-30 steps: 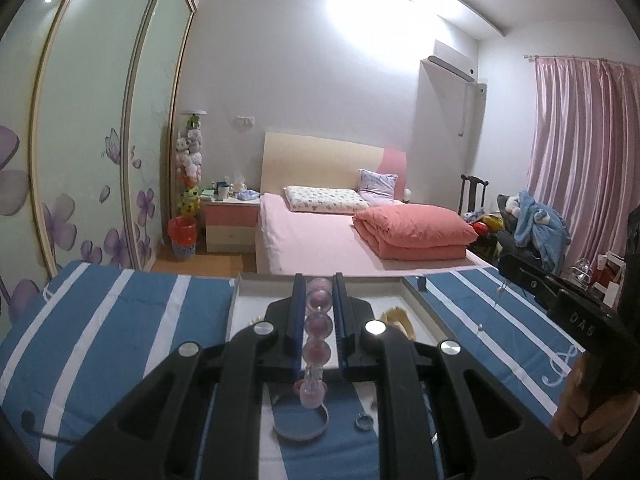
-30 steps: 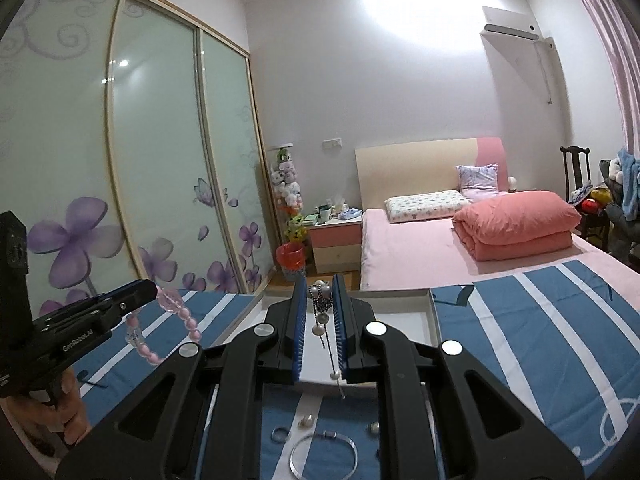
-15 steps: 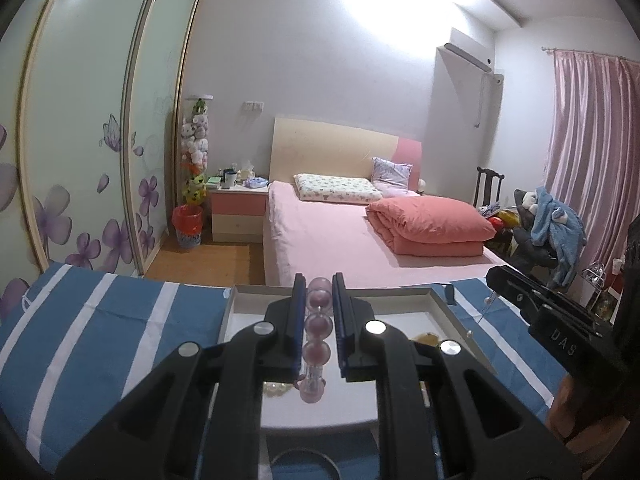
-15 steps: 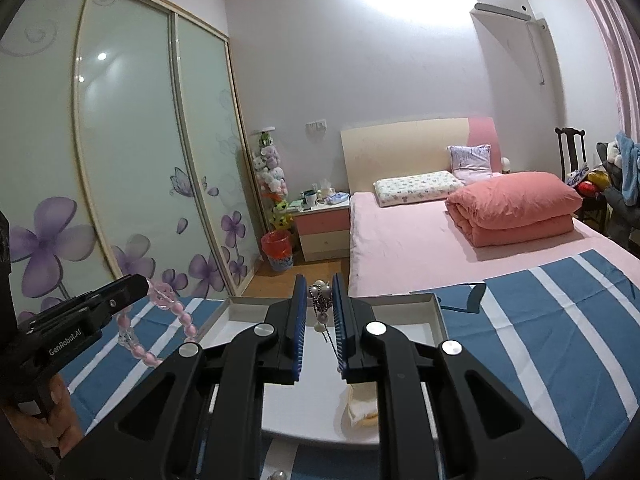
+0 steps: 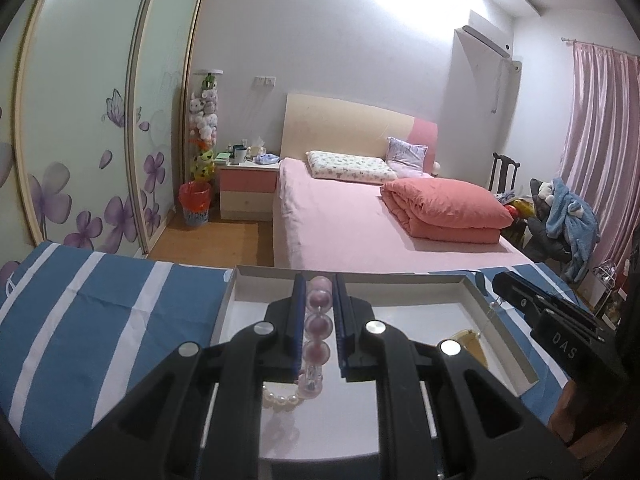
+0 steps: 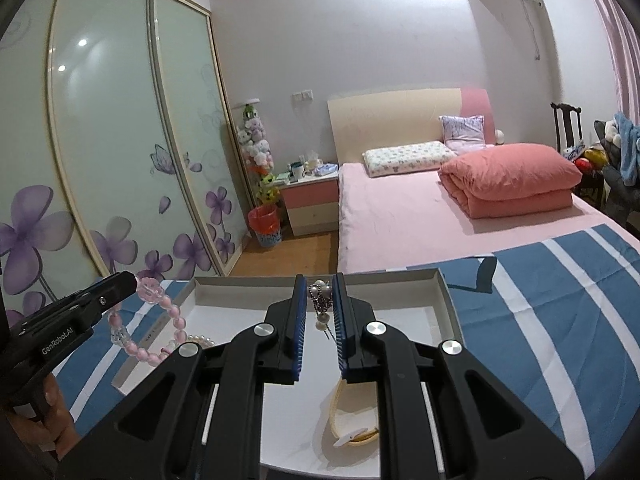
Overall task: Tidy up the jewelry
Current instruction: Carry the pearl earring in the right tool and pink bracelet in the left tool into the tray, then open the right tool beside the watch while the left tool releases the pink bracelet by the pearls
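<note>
Pink glass-bead bracelet (image 5: 318, 326) hangs clamped in my left gripper (image 5: 318, 320) and a small silver pearl pendant (image 6: 321, 300) in my right gripper (image 6: 320, 312), both over the shallow white cardboard tray (image 6: 450, 300); releasing together near its left edge risks tangling with the pearls there.

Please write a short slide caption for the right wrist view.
Right gripper holds a pearl pendant chain above the white tray; left gripper holds a pink bead bracelet.
</note>
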Demonstrator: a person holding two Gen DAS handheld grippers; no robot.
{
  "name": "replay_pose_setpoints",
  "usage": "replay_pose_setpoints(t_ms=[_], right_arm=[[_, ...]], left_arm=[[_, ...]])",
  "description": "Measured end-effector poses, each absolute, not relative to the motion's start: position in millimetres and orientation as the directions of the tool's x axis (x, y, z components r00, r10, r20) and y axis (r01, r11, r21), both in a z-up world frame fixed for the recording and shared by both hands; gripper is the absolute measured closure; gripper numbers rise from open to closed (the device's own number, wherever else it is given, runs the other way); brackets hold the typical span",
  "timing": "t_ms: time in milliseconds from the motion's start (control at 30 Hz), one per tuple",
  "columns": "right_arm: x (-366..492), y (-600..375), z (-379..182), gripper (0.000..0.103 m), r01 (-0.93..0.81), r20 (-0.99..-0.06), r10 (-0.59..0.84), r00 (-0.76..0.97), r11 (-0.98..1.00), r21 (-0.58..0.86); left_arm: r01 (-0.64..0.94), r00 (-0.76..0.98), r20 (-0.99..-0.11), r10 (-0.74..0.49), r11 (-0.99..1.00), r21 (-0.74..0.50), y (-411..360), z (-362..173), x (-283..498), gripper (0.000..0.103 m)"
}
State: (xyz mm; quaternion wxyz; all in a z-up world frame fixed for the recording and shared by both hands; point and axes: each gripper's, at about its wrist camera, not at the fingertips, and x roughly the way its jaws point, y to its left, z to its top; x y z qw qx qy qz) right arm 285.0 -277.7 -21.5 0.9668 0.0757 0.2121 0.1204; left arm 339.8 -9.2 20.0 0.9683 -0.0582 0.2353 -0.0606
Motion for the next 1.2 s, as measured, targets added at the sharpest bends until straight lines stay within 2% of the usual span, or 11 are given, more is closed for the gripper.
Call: replay_pose_setpoints(t_ms=[467,533,600,1200], right_arm=[[296,-273,-32,0.087,-0.196,-0.449,0.268,0.852,0.96,0.201],[296,-272,-33,0.079,-0.193,-0.455,0.265,0.85,0.961,0.199],[295,-273,-32,0.058,-0.19,-0.449,0.262,0.854,0.961,0.201],[284,-279,-23,0.057,-0.192,-0.421,0.261,0.869,0.961,0.198]], left_arm=[[0.063,0.86,-0.495,-0.125,0.988,-0.14,-10,4,359,0.089],[0.055,0.862,-0.494,-0.116,0.989,-0.138,-10,4,360,0.089],[0.052,0.865,-0.489,-0.113,0.989,-0.138,-9,5,361,0.087],[0.027,0.876,-0.474,-0.092,0.989,-0.143,4,15,339,0.082]])
